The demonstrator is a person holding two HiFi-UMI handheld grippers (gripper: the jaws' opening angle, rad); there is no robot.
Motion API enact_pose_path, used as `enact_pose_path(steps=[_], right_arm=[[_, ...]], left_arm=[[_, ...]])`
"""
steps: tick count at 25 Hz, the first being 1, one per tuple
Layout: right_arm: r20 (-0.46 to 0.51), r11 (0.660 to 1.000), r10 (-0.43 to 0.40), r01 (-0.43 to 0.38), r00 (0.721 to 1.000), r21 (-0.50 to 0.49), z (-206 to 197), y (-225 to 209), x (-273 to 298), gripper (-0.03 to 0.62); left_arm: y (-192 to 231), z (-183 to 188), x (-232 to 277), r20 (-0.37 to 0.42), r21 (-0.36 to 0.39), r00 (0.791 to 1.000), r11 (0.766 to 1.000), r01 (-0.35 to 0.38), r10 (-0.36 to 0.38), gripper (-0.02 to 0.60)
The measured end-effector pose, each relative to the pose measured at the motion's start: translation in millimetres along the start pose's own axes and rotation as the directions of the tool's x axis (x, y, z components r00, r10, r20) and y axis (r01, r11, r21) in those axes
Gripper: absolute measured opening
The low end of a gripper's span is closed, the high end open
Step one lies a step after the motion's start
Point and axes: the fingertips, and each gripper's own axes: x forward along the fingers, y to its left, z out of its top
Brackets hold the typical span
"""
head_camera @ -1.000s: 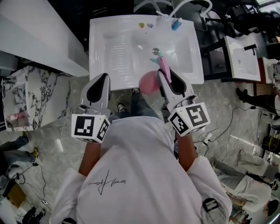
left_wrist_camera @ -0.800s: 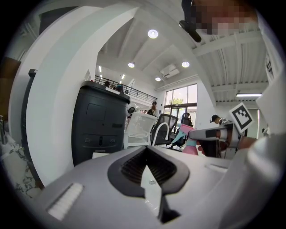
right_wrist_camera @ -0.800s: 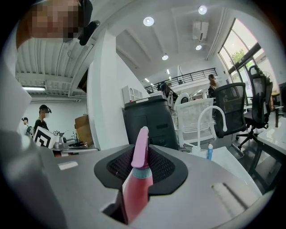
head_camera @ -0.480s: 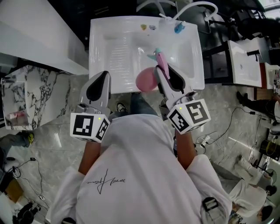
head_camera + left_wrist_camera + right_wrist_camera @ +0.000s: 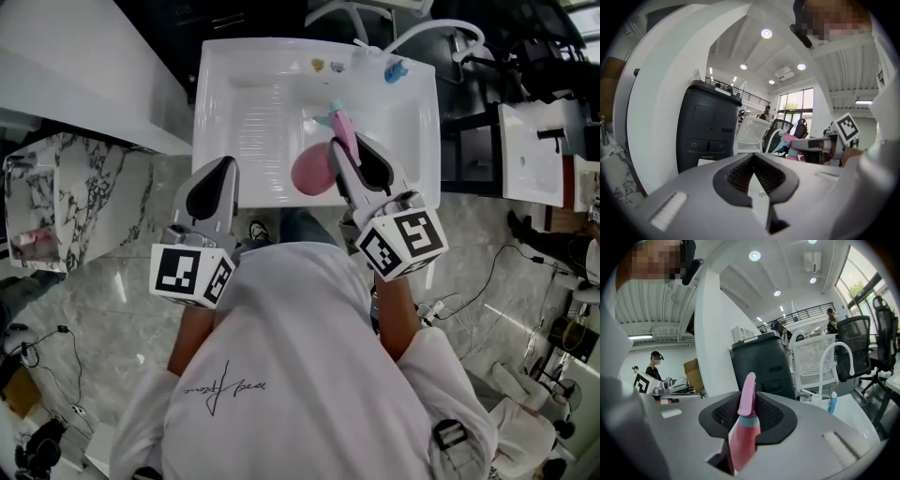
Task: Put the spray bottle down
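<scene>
My right tool (image 5: 345, 148) is clamped on the neck of the pink spray bottle (image 5: 311, 172), holding it over the white washbasin (image 5: 217, 103). My left tool (image 5: 221, 167) is closed on nothing, over the basin's near left corner. I judge this is the carry. Next I must lower the bottle upright onto a flat spot, then release. One bottle, one basin, two tools.

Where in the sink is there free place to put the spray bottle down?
The ribbed slope at the sink's left is bare, and so is the bowl right of the spray bottle. The back rim is crowded: small items, a blue bottle and the faucet stand there.
</scene>
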Motion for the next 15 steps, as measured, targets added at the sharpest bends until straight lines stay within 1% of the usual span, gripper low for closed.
enact_pose_path(steps=[4,15], right_arm=[[-0.005,1.0,0.028,-0.028,1.0,-0.005,-1,-5,12,0.084],[-0.04,0.998,0.06,-0.06,0.997,-0.001,-3,-26,39,0.084]], left_arm=[[2,0,5,-0.004,-0.008,1.0,1.0,-0.016,0.016,0.051],[8,-2,19,-0.026,-0.017,0.998,0.998,-0.056,0.056,0.051]])
